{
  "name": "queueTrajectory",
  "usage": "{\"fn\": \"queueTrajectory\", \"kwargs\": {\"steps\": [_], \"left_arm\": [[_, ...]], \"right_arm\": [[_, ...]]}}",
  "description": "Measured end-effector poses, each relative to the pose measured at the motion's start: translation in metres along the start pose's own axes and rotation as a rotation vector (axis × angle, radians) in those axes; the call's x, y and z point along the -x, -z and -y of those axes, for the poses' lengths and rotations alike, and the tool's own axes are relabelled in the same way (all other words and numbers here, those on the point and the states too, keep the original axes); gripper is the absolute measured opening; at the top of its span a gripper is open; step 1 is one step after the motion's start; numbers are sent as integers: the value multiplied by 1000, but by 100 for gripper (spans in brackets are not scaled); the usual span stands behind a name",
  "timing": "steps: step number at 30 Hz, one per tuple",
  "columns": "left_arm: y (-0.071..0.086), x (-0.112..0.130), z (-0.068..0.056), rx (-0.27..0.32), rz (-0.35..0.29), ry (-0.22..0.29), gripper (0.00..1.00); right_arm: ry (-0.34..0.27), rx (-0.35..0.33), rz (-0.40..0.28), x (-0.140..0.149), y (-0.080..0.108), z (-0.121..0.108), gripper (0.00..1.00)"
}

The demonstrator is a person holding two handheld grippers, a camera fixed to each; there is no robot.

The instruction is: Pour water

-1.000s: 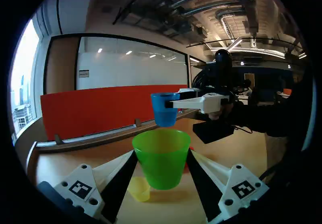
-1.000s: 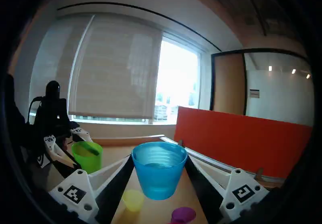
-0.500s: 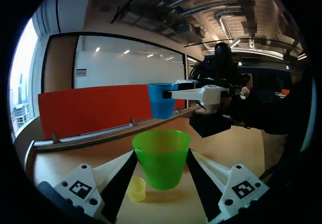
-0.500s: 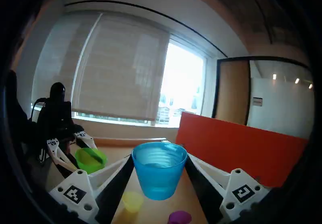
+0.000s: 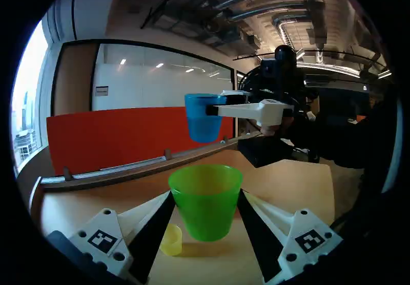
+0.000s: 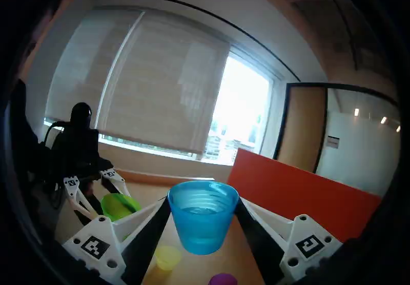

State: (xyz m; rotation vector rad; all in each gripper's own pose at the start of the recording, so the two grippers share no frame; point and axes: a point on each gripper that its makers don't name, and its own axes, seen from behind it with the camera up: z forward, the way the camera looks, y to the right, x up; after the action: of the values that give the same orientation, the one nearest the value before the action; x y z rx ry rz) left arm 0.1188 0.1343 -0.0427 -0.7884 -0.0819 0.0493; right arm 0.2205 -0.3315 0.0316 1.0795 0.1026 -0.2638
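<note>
Now, your left gripper (image 5: 206, 197): pinches the green cup (image 5: 206, 210), upright.
Your right gripper (image 6: 203, 203): pinches the blue cup (image 6: 202, 228), water (image 6: 201, 211) inside, higher and farther than the green.
Yellow cup (image 5: 171, 240): on the table (image 5: 297, 182), near left.
Finger markers (image 5: 101, 240): black-and-white squares.
Wall sign (image 5: 101, 90): too small to read.

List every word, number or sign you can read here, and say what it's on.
None can be read.
Wall sign: too small and blurred.
Square markers on the left claw: black-and-white patterns, no letters.
Green cup, blue cup: no print visible.
</note>
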Motion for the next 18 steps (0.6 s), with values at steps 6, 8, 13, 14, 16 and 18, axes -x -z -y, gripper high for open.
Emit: {"fn": "queueTrajectory", "kwargs": {"steps": [6, 8, 13, 14, 16, 18], "left_arm": [[1, 0, -3, 8, -2, -1, 84], [1, 0, -3, 9, -1, -1, 84], [1, 1, -5, 13, 0, -2, 84], [2, 1, -5, 14, 1, -2, 84], [2, 2, -5, 14, 1, -1, 84], [2, 2, -5, 15, 0, 0, 84]], "right_arm": [[49, -20, 1, -7, -3, 5, 90], [67, -26, 2, -10, -4, 6, 90], [118, -37, 5, -13, -6, 11, 90], [129, -40, 7, -13, -7, 13, 90], [144, -48, 10, -15, -7, 15, 90], [159, -54, 11, -16, -8, 17, 90]]}}
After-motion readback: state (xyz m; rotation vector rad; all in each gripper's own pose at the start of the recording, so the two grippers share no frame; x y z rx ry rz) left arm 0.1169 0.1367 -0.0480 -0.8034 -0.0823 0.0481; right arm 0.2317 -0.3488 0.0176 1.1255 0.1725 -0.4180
